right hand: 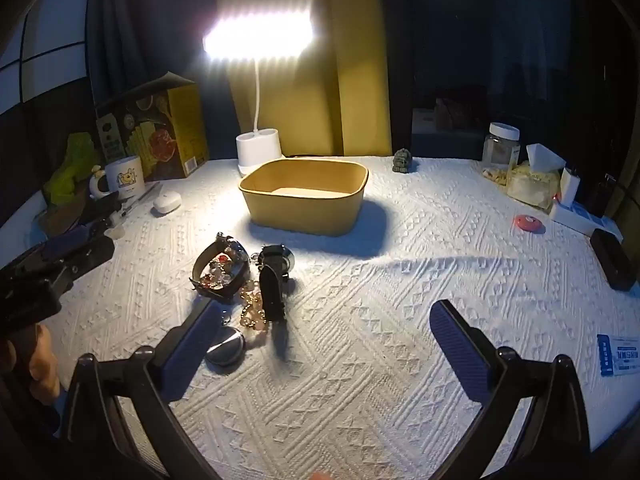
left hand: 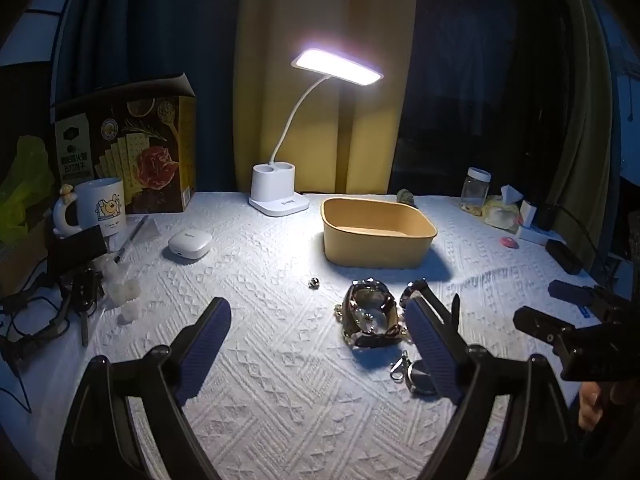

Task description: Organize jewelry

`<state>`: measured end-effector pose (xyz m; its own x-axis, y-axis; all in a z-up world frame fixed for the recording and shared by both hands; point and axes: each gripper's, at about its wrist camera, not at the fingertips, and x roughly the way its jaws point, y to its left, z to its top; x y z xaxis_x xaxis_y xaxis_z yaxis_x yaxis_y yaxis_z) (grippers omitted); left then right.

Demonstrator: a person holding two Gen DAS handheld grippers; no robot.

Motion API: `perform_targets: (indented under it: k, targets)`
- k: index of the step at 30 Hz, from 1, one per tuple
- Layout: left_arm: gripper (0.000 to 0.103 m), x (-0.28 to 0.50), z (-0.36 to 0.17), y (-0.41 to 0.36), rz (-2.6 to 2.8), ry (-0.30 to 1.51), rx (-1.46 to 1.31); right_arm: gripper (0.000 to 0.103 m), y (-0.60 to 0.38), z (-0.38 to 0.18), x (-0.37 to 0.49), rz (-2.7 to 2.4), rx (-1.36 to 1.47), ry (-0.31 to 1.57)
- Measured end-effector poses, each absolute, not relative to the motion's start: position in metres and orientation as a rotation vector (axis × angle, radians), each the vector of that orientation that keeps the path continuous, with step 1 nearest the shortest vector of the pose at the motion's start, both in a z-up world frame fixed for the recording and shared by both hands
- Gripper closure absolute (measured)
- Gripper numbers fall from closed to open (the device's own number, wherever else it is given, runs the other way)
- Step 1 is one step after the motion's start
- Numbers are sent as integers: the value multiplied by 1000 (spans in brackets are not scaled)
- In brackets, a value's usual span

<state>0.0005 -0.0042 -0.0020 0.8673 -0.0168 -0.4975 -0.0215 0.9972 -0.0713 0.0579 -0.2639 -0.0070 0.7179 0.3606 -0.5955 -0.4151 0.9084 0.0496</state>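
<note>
A pile of jewelry lies on the white textured cloth: a brown-strapped watch with trinkets (left hand: 372, 312) (right hand: 220, 272), a black watch (left hand: 420, 292) (right hand: 274, 276), a gold bead chain (right hand: 252, 308) and a round metal pendant (left hand: 420, 376) (right hand: 225, 346). A small silver bead (left hand: 314, 282) lies apart. An empty yellow box (left hand: 376, 232) (right hand: 304, 200) stands behind the pile. My left gripper (left hand: 320, 336) is open, its right finger beside the pile. My right gripper (right hand: 324, 328) is open, its left finger by the pendant.
A lit white desk lamp (left hand: 280, 194) stands at the back. A cracker box (left hand: 132, 152), mug (left hand: 102, 204), earbud case (left hand: 189, 243) and cables crowd the left. A jar (right hand: 500, 144), tissues (right hand: 532, 180), a red disc (right hand: 528, 222) and a black case (right hand: 612, 258) sit right.
</note>
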Motion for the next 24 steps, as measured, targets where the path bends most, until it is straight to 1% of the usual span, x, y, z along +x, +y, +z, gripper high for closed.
perform_targets:
  k: [5, 6, 9, 24]
  targets:
    - [14, 2, -5, -5, 1, 526, -75, 0, -260, -10, 50, 433, -83, 635]
    - [14, 8, -3, -4, 4, 539, -80, 0, -261, -7, 56, 435, -58, 657]
    - [14, 2, 0, 3, -10, 512, -110, 0, -266, -6, 58, 446, -50, 651]
    - [14, 1, 1, 0, -24, 501, -104, 0, -263, 0, 56, 440, -68, 604]
